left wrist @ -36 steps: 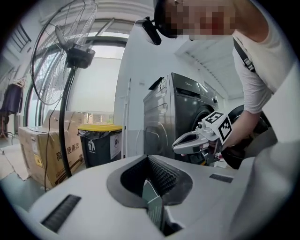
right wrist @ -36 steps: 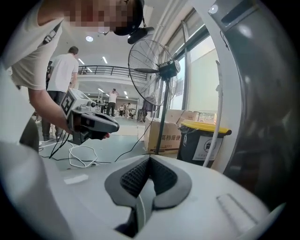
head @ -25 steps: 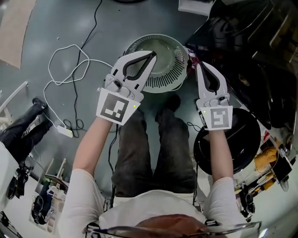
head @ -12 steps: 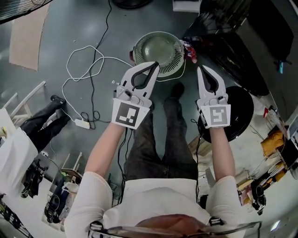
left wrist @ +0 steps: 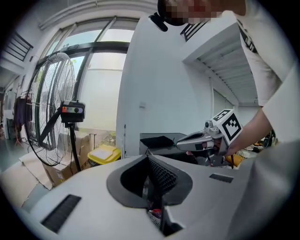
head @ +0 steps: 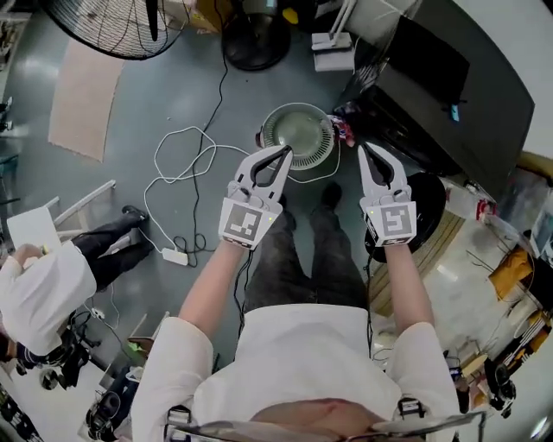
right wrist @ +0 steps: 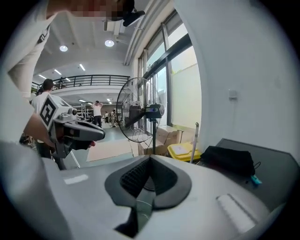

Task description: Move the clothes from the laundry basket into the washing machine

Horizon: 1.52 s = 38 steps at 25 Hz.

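The round pale-green laundry basket (head: 298, 134) stands on the grey floor far below, and its inside looks empty. A small red-and-pink item (head: 346, 129) lies at its right rim. A big dark appliance (head: 449, 86) stands at the right; whether it is the washing machine I cannot tell. My left gripper (head: 285, 152) is held high over the basket's near edge, its jaws shut with nothing between them. My right gripper (head: 361, 147) is level with it to the right, also shut and empty. Each gripper view shows the other: the right gripper (left wrist: 182, 141), the left gripper (right wrist: 101, 134).
A standing fan (head: 112, 26) is at the back left, with a yellow bin (left wrist: 104, 153) and cardboard boxes near it. A white cable (head: 186, 160) loops to a power strip (head: 175, 256). Another person (head: 43, 285) sits at the left. A black round object (head: 436, 203) lies at the right.
Both grippers have risen together as the person stood up; the basket now looks smaller and farther below. Both sets of jaws stayed shut and empty.
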Motion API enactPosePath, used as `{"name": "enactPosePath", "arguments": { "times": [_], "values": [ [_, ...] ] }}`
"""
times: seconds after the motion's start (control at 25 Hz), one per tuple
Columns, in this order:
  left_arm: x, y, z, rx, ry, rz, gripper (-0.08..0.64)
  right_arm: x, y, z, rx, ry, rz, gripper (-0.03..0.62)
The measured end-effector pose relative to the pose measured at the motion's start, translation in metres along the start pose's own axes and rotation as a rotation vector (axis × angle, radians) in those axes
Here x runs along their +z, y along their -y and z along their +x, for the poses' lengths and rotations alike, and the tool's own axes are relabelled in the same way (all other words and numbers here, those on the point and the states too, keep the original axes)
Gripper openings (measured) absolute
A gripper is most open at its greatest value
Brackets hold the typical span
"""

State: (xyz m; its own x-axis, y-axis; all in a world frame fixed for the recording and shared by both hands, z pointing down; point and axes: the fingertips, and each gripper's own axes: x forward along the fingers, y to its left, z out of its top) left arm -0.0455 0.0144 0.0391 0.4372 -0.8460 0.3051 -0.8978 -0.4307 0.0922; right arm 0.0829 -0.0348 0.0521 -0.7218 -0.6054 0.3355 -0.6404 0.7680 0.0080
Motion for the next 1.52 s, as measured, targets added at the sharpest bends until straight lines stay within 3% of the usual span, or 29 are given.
{"name": "enactPosePath", "arguments": {
  "times": [0.12,0.36,0.52,0.84,1.24,1.52],
  "values": [
    [0.023,0.014,-0.015,-0.036,-0.031,-0.025,0.006,0.028,-0.002,-0.021,-0.001,-0.01,0.038,0.011],
    [0.068,0.034,-0.041,-0.064,-0.057,-0.029,0.006,0.075,0.004,-0.057,-0.059,-0.03,0.026,0.011],
    [0.104,0.043,-0.063,-0.073,-0.026,-0.053,0.005,0.107,0.004,-0.083,-0.071,-0.033,0.002,0.011],
    [0.158,0.046,-0.089,-0.06,0.034,-0.032,0.006,0.178,0.016,-0.122,-0.113,0.057,-0.036,0.011],
    [0.221,0.055,-0.106,-0.05,0.149,-0.023,0.006,0.225,0.008,-0.167,-0.147,0.14,-0.065,0.011],
    [0.248,0.05,-0.104,-0.056,0.195,0.011,0.006,0.234,0.002,-0.187,-0.159,0.166,-0.102,0.011]
  ]
}}
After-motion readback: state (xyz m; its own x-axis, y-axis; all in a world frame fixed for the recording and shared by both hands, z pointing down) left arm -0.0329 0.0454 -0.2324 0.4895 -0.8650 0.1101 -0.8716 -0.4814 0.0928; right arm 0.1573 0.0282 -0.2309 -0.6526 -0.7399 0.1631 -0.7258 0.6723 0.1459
